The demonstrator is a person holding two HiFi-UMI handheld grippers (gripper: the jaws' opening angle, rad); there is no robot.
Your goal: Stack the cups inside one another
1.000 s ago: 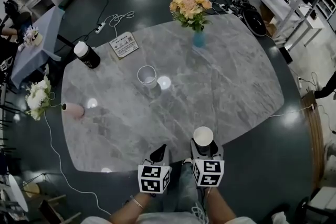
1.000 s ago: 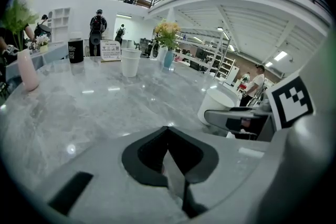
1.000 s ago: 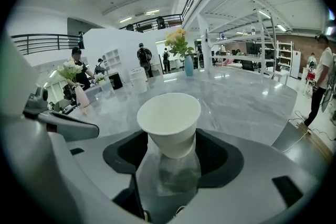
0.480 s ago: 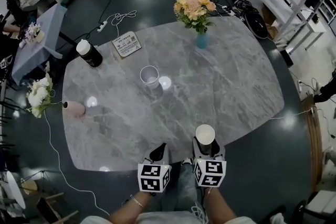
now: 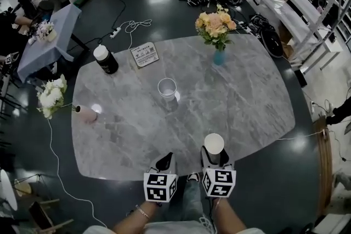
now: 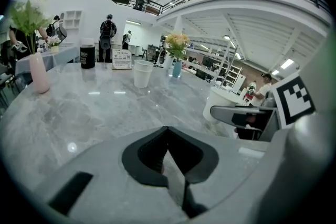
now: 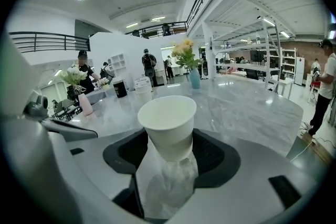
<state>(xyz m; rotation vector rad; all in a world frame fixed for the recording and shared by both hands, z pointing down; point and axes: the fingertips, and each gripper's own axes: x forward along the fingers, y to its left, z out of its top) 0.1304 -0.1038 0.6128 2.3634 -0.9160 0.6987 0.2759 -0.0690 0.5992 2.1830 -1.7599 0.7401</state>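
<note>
— How far is the stacking going?
— Not begun, it seems. The right gripper (image 7: 168, 157) is pinching a white paper cup (image 7: 167, 115); the second cup (image 5: 167, 87) is standing well ahead of it, alone. The left gripper (image 6: 168, 145) is holding its jaws pressed together, empty.
— And around them?
— A grey marble table (image 5: 249, 96) is lying ahead of both, in a big hall.

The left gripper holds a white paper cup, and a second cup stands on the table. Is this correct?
No: the right gripper holds the white paper cup, as the right gripper view shows; the left gripper is shut and empty. The second cup stands on the table.
</note>
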